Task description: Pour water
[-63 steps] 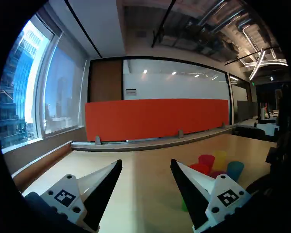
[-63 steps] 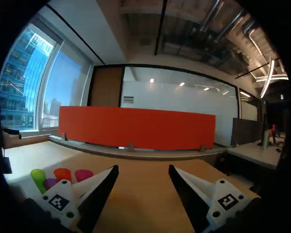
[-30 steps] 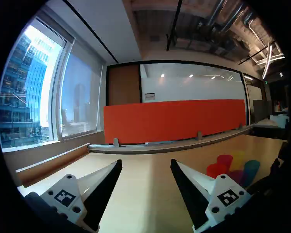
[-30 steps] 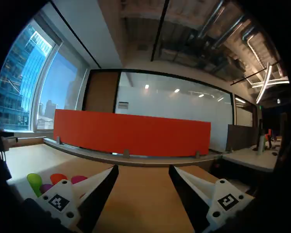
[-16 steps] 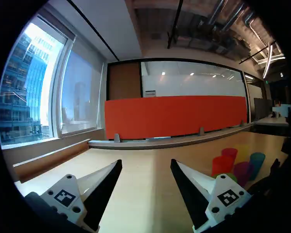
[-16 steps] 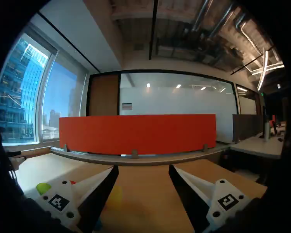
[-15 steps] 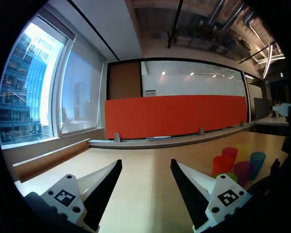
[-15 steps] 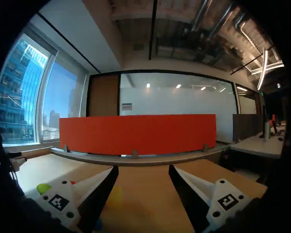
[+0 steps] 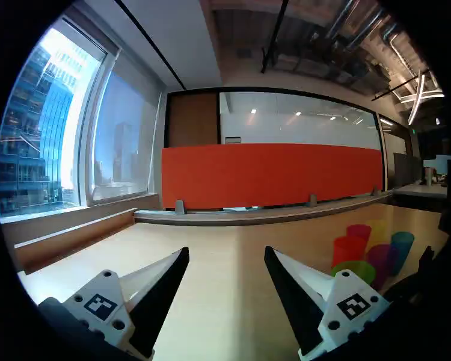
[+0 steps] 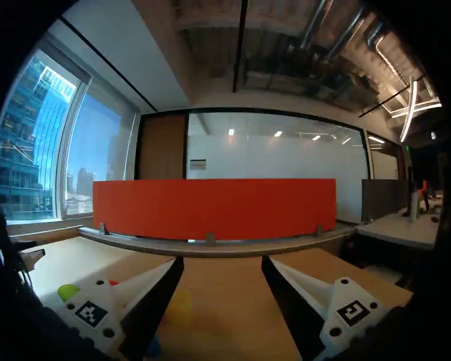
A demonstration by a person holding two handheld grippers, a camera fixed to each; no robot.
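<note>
Left gripper view: six see-through cups [image 9: 379, 262], red, pink, yellow, teal, purple & green, bunched on desk [image 9: 225, 307] at 4 o'clock. Left gripper [image 9: 225, 253] & right gripper [image 10: 221, 260] both spread wide, nothing held.

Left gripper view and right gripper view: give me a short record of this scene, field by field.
left hand-held gripper: open, holding nothing
right hand-held gripper: open, holding nothing
coloured cups: clustered upright on the desk, right of the fingers in the left gripper view; none gripped
surface: wooden desk
backdrop: orange divider panel along the desk's far edge; window at the left
task state: pouring not yet begun
</note>
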